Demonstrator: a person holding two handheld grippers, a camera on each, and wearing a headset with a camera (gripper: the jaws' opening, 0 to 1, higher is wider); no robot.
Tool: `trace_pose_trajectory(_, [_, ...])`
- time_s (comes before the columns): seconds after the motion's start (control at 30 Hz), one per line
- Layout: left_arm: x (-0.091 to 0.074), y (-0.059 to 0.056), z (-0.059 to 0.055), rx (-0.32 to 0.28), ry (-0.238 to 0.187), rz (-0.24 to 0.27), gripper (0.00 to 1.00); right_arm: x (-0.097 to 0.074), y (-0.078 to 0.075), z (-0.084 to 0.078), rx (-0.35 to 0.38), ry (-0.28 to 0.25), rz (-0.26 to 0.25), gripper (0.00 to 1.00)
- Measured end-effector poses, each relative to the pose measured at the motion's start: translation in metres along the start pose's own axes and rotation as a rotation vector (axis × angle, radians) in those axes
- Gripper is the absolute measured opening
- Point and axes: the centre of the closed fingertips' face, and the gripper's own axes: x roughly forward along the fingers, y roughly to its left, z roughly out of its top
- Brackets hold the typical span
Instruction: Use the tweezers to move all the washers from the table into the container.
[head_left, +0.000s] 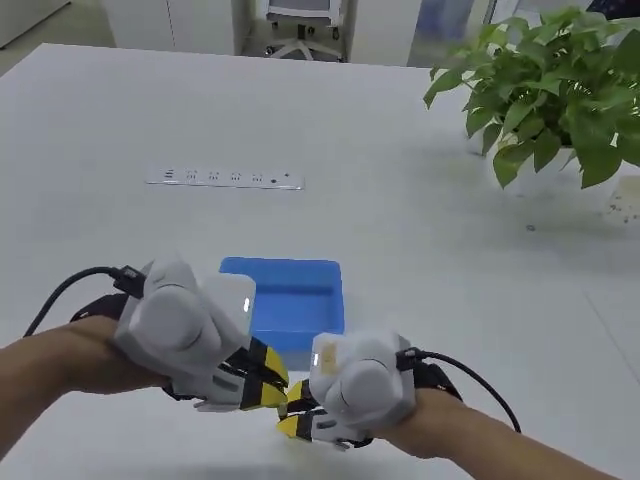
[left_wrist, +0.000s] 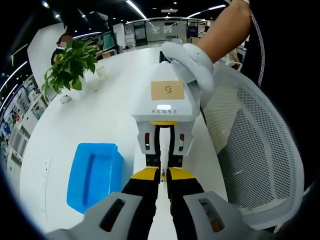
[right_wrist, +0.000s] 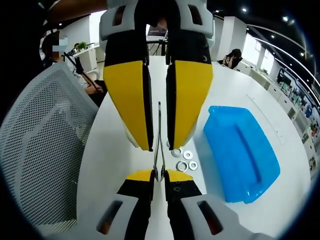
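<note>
The right tool (right_wrist: 159, 176) pinches the tweezers (right_wrist: 159, 125). The left tool (right_wrist: 159, 148) is narrowly spread around them. Tips should settle squarely over one washer (right_wrist: 183, 159) before squeezing.

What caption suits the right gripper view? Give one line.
Right tongs hold tweezers between the left tongs' yellow tips, near four washers beside a blue container.

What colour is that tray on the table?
The tray is blue, clearest in the right gripper view.

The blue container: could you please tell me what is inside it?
The blue container looks bare inside; the left claw hides its near corner. The washers lie beside it.
</note>
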Motion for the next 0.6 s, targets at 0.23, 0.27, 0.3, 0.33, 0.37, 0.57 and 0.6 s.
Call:
trace_pose_trajectory(0.23, [0.004, 0.0003, 0.0005, 0.001, -0.024, -0.002, 0.07, -0.0002, -0.0006, -0.0001, 0.009, -0.004, -0.001, 0.1])
trace_pose_trajectory(0.27, [0.0039, -0.0003, 0.0014, 0.003, -0.028, -0.005, 0.07, -0.0002, -0.0005, -0.0001, 0.008, -0.005, 0.0, 0.1])
trace_pose_trajectory(0.3, [0.004, -0.0006, 0.0018, 0.007, -0.029, -0.007, 0.07, -0.0004, -0.0003, -0.0002, 0.008, -0.005, 0.0, 0.1])
trace_pose_trajectory(0.33, [0.0039, -0.0007, 0.0017, 0.011, -0.028, -0.009, 0.07, -0.0003, -0.0004, 0.0, 0.007, -0.004, -0.001, 0.11])
trace_pose_trajectory(0.37, [0.0039, -0.0009, 0.0017, 0.012, -0.027, -0.011, 0.07, -0.0005, -0.0003, 0.0, 0.005, -0.003, -0.001, 0.11])
trace_pose_trajectory(0.57, [0.0021, -0.0011, 0.003, 0.024, -0.025, -0.022, 0.07, -0.0019, -0.0018, 0.0011, 0.003, -0.007, -0.005, 0.12])
trace_pose_trajectory(0.6, [0.0018, -0.0007, 0.0034, 0.025, -0.025, -0.023, 0.07, -0.0021, -0.0024, 0.0016, 0.003, -0.009, -0.007, 0.12])
